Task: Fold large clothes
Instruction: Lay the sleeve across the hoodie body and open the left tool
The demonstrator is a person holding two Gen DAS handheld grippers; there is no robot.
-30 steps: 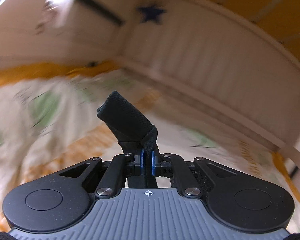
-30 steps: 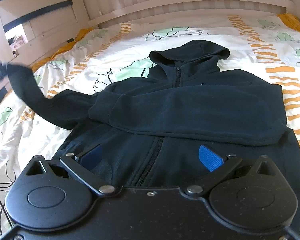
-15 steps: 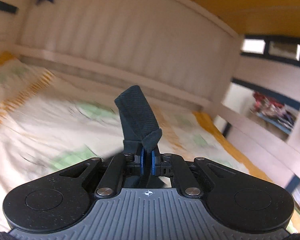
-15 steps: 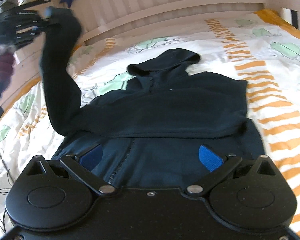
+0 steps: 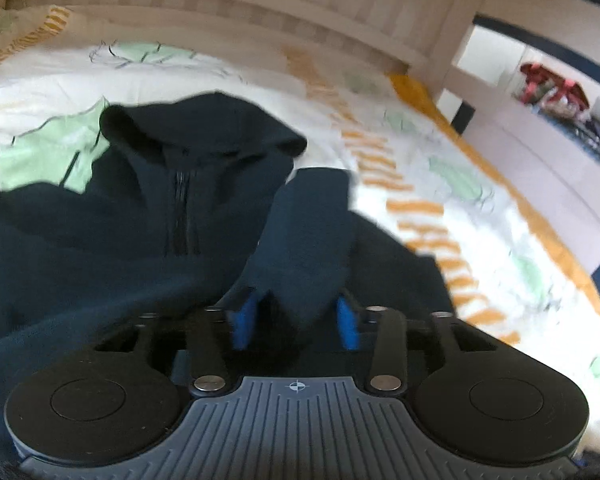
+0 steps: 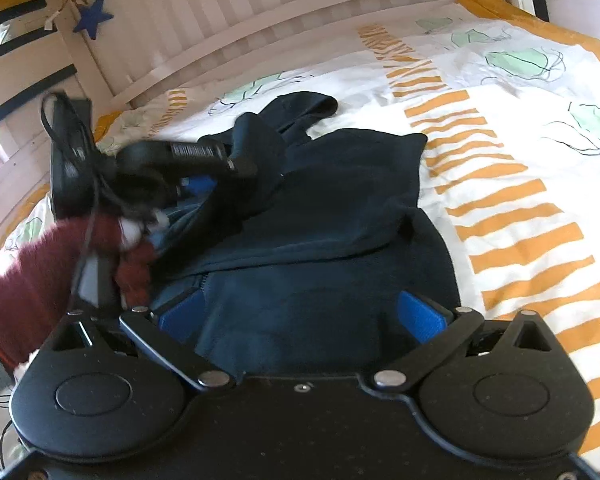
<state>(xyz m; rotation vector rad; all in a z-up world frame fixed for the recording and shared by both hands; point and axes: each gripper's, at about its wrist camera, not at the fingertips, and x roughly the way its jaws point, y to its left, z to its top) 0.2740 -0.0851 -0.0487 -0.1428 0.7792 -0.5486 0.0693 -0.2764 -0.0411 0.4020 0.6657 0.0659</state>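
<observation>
A dark navy zip hoodie (image 6: 332, 216) lies face up on the bed, hood (image 5: 204, 128) toward the headboard. In the left wrist view my left gripper (image 5: 296, 316) is over its chest with the blue pads (image 5: 244, 316) parted; the sleeve cuff (image 5: 312, 232) lies loosely between them, across the body. In the right wrist view the left gripper (image 6: 204, 160) shows over the hoodie's upper left, held by a maroon-sleeved arm (image 6: 36, 276). My right gripper (image 6: 300, 316) is open, just above the hoodie's lower part.
The bed has a white duvet (image 6: 520, 184) with orange stripes and green leaf prints. A white slatted headboard (image 6: 260, 12) with a blue star (image 6: 94, 20) stands behind. A white side rail and shelves (image 5: 560, 92) lie to the right.
My left gripper swung the sleeve from the left across the hoodie's chest, lowered it, and its jaws opened. My right gripper stayed open over the lower part.
</observation>
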